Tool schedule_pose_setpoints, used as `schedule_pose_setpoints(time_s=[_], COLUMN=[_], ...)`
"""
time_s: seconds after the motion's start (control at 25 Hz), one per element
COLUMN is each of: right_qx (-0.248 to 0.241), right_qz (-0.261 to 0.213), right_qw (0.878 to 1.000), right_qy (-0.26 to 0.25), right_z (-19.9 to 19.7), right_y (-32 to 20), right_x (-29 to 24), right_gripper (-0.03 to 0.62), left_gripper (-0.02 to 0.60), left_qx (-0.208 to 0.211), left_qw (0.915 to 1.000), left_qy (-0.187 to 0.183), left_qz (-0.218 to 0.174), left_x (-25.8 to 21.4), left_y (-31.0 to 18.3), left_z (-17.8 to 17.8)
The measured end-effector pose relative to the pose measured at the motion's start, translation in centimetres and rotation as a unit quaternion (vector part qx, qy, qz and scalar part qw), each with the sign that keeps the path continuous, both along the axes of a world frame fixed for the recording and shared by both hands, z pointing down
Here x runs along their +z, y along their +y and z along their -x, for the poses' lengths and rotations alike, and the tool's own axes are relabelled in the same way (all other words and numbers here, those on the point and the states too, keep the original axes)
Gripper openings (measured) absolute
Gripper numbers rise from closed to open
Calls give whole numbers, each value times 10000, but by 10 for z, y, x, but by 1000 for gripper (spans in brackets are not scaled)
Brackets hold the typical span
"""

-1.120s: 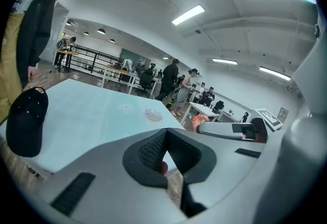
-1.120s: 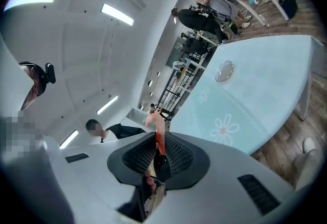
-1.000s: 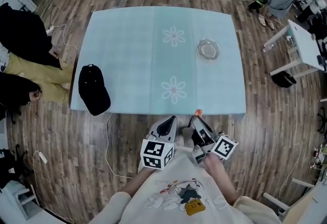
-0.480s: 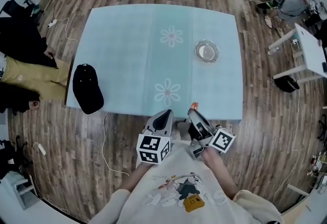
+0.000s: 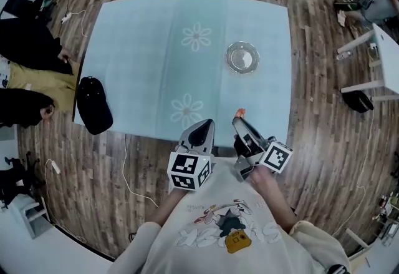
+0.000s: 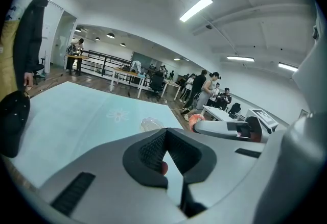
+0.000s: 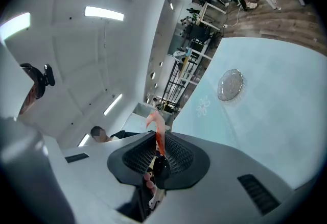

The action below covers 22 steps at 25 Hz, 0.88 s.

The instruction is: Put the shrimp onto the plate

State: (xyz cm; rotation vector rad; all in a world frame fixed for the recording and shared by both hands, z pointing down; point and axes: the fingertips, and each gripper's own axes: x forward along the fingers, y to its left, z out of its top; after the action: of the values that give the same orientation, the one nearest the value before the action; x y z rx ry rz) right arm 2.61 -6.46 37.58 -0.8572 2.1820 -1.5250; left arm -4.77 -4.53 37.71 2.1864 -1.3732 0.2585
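An orange-pink shrimp sticks out of my right gripper, which is shut on it just over the table's near edge. In the right gripper view the shrimp stands pinched between the two dark jaws of the right gripper. The clear glass plate lies further out on the light blue table, to the right of the middle; it also shows as a plate far ahead. My left gripper is shut and holds nothing, beside the right one. The left gripper has its pads together.
A black cap hangs over the table's near left corner. People in dark clothes sit at the left of the table. A white cable lies on the wooden floor, and white desks stand at the right.
Both grippers have moved a little forward, so the shrimp now reaches over the table's near edge. The right gripper stays shut on the shrimp.
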Motion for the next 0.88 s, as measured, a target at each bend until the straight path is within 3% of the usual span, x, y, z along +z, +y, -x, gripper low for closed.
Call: schedule_pose_setpoints(time_s=[0.32, 0.64, 0.88], right_qx=[-488, -543, -523], right_qz=[-100, 104, 176], right_qw=[9984, 9984, 9984], right_qy=[251, 134, 138], right_z=[-47, -49, -39], right_y=[-38, -61, -73], right_x=[11, 20, 26], right_gripper=[71, 71, 71], left_gripper=[8, 8, 8], left_qx=[-327, -399, -229], left_qw=[9990, 9985, 9989], left_qy=[-118, -172, -152], left_qz=[286, 345, 390], left_x=[15, 17, 26], left_y=[-29, -46, -63], left_z=[-45, -48, -47])
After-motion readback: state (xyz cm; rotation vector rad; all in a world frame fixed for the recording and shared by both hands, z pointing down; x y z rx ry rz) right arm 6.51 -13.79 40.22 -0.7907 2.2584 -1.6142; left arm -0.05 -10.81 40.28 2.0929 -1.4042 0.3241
